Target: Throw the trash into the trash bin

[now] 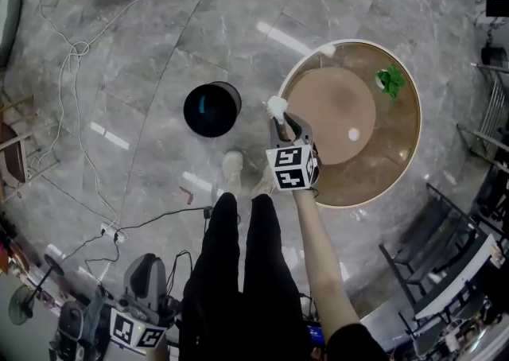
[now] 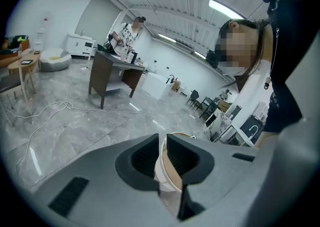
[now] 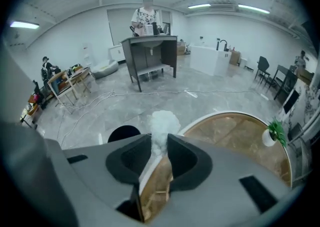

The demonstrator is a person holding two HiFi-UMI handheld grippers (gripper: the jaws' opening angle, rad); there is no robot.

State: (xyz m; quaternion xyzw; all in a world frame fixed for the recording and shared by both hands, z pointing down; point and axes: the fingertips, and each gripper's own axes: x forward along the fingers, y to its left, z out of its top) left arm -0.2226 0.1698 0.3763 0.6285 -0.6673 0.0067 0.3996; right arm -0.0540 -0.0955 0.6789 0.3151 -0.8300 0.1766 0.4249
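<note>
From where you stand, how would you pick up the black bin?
Probably by the rim of the black bin, coming down from above. It stands upright with its mouth open, so one jaw could go inside and one outside the wall. The left gripper is the empty one.

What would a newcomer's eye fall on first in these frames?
First, the right claw, shut on a crumpled white paper wad right by the rim of the round brown table. Next comes the black trash bin, standing on the grey floor to the left of the wad in the head view. A small green plant sits on the table's far side.
</note>
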